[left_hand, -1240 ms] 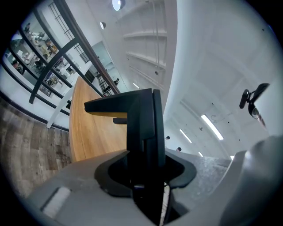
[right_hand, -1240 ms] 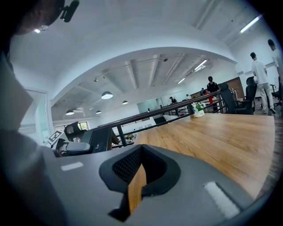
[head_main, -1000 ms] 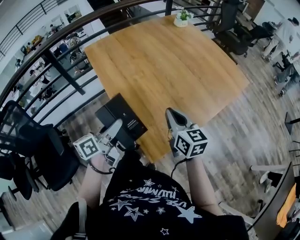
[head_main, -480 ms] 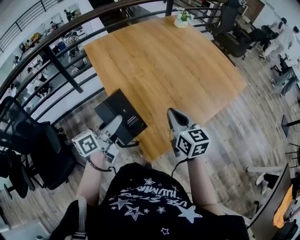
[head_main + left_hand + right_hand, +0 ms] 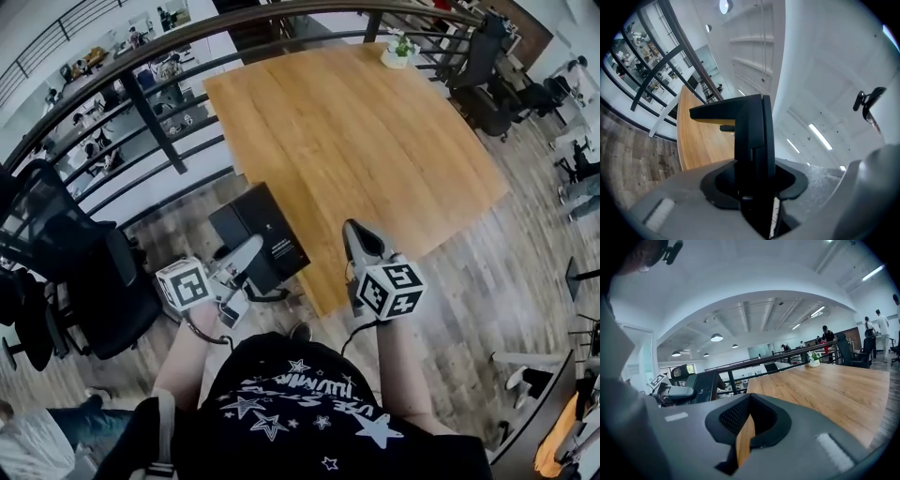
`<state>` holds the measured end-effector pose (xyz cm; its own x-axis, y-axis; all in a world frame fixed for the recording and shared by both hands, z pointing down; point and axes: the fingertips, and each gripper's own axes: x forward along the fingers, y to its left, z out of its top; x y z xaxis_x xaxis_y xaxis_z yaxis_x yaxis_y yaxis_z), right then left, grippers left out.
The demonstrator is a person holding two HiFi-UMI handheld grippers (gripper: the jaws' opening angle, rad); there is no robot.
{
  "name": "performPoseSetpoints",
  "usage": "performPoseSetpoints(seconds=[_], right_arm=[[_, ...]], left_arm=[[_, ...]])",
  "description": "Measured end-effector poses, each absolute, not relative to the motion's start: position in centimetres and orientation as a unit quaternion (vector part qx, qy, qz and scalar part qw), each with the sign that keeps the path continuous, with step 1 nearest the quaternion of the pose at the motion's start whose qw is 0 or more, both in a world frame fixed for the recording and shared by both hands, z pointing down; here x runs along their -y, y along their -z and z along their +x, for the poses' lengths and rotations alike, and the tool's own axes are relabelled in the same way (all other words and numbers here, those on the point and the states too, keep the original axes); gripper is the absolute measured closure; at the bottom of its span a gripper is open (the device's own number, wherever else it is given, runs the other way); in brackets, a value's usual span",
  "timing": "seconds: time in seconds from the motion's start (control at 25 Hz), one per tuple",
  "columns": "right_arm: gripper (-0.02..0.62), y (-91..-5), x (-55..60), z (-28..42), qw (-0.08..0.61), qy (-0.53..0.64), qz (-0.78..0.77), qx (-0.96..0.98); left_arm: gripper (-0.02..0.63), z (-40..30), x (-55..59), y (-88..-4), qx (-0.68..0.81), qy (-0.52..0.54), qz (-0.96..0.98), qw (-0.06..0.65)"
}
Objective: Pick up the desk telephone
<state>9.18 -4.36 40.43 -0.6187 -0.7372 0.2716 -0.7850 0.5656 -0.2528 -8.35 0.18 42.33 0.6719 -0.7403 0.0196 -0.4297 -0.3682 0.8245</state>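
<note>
The desk telephone (image 5: 261, 232) is a flat black box, held off the near left corner of the wooden table (image 5: 356, 141). My left gripper (image 5: 251, 251) is shut on its near edge. In the left gripper view the black telephone (image 5: 752, 136) stands on edge between the jaws of the left gripper (image 5: 754, 187). My right gripper (image 5: 356, 232) hovers over the table's near edge, shut, with nothing in it. In the right gripper view the jaws of the right gripper (image 5: 745, 427) leave only a thin slit onto the table (image 5: 825, 385), and the telephone (image 5: 705, 385) shows at the left.
A dark metal railing (image 5: 150, 122) curves along the table's left and far sides. A black office chair (image 5: 84, 272) stands at my left. A small potted plant (image 5: 400, 49) sits at the table's far corner. More chairs (image 5: 487, 84) and people are at the far right.
Both grippers have shifted a little along the table's near corner, the left one carrying the telephone with it. The head view has swung, so the table sits further right. Neither grip has changed.
</note>
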Motion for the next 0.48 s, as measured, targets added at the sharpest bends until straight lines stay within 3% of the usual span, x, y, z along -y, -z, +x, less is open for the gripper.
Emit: performPoseSetpoints(seconds=[0.48], right_arm=[[0.595, -40.2, 0.7, 6.8, 0.068, -0.183, 0.435, 0.879]], left_arm=[[0.431, -10.2, -3.7, -42.4, 0.356, 0.169, 0.811, 0.434]])
